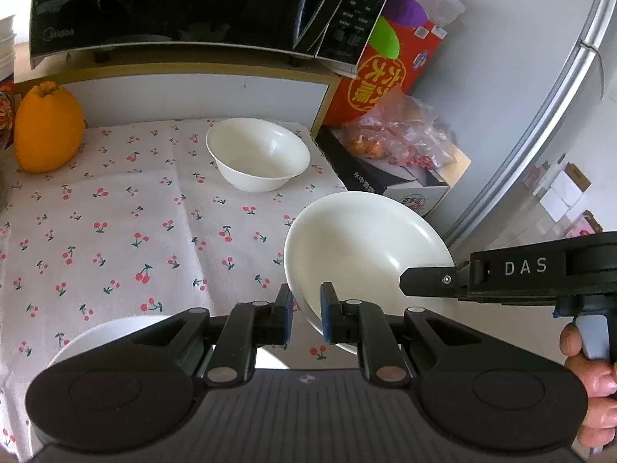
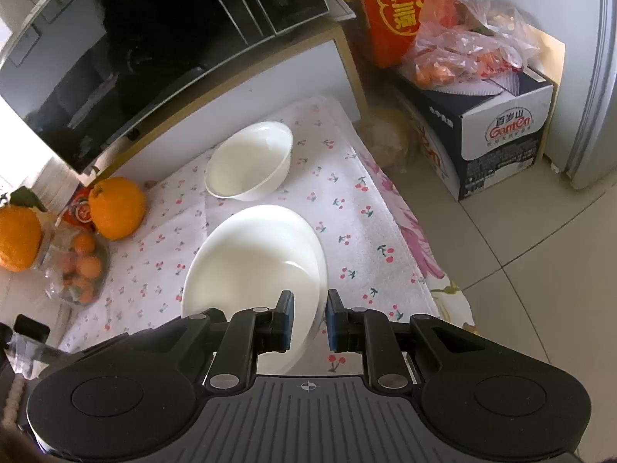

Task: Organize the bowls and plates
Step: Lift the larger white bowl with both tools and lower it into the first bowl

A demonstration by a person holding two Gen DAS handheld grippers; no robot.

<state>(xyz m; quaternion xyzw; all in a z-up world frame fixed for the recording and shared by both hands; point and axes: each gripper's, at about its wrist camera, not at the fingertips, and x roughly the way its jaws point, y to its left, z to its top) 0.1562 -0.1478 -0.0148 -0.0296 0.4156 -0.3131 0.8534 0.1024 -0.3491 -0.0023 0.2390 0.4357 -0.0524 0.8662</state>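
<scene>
A shallow white plate (image 1: pixel 366 247) hangs tilted above the cherry-print cloth (image 1: pixel 115 212). My left gripper (image 1: pixel 307 316) is shut on its near rim. My right gripper (image 2: pixel 308 322) is shut on the rim of the plate (image 2: pixel 250 262); in the left wrist view it reaches in from the right, one finger (image 1: pixel 424 281) at the plate's far edge. A deep white bowl (image 1: pixel 258 154) (image 2: pixel 246 162) stands upright on the cloth near the back. A second white plate (image 1: pixel 104 335) lies on the cloth, mostly hidden under my left gripper.
A black microwave (image 1: pixel 173 4) sits on a shelf behind the cloth. A large orange fruit (image 1: pixel 48 127) and a bag of small oranges (image 2: pixel 81 270) are at the left. A red box (image 1: pixel 381 77), bagged fruit (image 1: pixel 397 135), a carton (image 2: pixel 497 131) and a fridge (image 1: pixel 559 115) stand right.
</scene>
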